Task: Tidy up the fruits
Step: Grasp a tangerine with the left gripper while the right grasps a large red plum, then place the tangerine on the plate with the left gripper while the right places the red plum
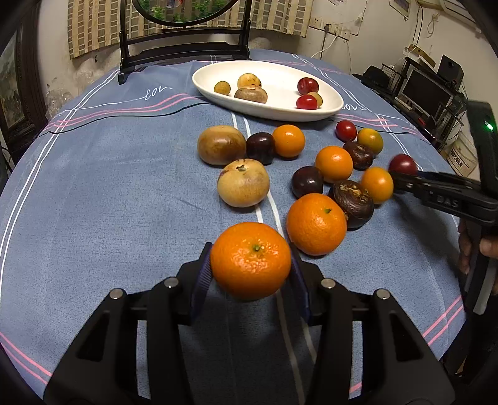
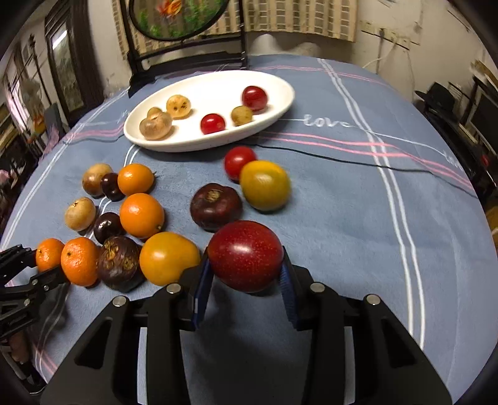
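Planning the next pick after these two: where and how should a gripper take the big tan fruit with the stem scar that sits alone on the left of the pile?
Grip the tan fruit across its widest middle, coming from the near left side. It is round, sits stem-up, and has bare tablecloth to its left and front; the dark plum lies apart on its right.

This is a lived-in room of a home. A round table [image 1: 124,193] wears a blue cloth [image 2: 342,218] with pink and white stripes and the word "love", and at its far edge stands a dark wooden stand [image 1: 183,46] holding a round painted screen [image 2: 177,18]. Behind hang checked curtains [image 1: 93,25] on a worn wall, with wall sockets [image 1: 330,28], trailing cables, a monitor [image 1: 426,90], a speaker [image 1: 449,67] and a black hat [image 1: 375,74] on crowded shelves.
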`<action>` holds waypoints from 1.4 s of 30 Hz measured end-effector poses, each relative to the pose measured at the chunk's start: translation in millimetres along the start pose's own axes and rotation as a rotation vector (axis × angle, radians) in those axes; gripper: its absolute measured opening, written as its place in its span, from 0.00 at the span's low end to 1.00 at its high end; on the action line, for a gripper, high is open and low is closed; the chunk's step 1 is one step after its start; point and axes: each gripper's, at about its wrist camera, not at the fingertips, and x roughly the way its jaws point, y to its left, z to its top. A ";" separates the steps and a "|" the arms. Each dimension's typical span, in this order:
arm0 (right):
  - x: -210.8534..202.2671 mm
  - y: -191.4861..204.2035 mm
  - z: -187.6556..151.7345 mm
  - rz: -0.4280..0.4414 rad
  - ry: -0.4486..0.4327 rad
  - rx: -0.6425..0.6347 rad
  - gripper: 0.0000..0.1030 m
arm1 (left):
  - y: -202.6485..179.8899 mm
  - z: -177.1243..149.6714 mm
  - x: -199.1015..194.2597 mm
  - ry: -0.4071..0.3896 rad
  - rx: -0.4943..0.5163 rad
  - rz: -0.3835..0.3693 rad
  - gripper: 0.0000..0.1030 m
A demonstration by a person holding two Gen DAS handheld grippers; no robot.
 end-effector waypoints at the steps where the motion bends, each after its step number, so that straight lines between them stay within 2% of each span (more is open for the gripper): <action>1: -5.0 -4.6 -3.2 0.000 -0.007 0.012 0.39 | 0.3 0.3 0.2 0.001 -0.001 0.000 0.45; 5: -23.3 -17.3 -12.5 -0.001 -0.035 0.039 0.39 | -0.7 2.0 -1.0 0.005 0.005 0.019 0.45; 10: -46.0 -23.6 -12.2 0.004 -0.100 0.054 0.39 | 1.3 12.9 -19.1 -0.040 0.006 0.013 0.45; 14: -56.3 -23.3 -1.0 0.020 -0.144 0.053 0.39 | -0.2 46.7 -30.0 -0.084 0.011 -0.007 0.45; 18: -58.6 -11.7 18.7 0.049 -0.168 0.026 0.39 | -8.7 92.7 -29.4 -0.140 0.032 0.015 0.46; 22: -53.6 3.1 43.6 0.070 -0.196 -0.015 0.39 | -12.4 128.6 -17.4 -0.132 0.021 -0.001 0.46; 26: -33.6 18.1 81.8 0.128 -0.195 -0.050 0.39 | -9.1 165.1 9.1 -0.115 0.001 0.005 0.46; 28: -17.4 26.8 100.2 0.119 -0.191 -0.071 0.39 | -1.5 183.7 29.8 -0.094 -0.035 0.028 0.46; 32: 23.3 36.9 131.0 0.156 -0.121 -0.083 0.39 | 12.1 202.7 65.0 -0.037 -0.080 0.059 0.46; 37: 65.8 44.1 157.3 0.100 -0.063 -0.104 0.39 | 15.6 218.5 101.3 0.015 -0.080 0.093 0.46; 42: 93.0 47.1 167.3 0.070 -0.022 -0.114 0.40 | 15.8 226.4 119.8 0.028 -0.075 0.103 0.46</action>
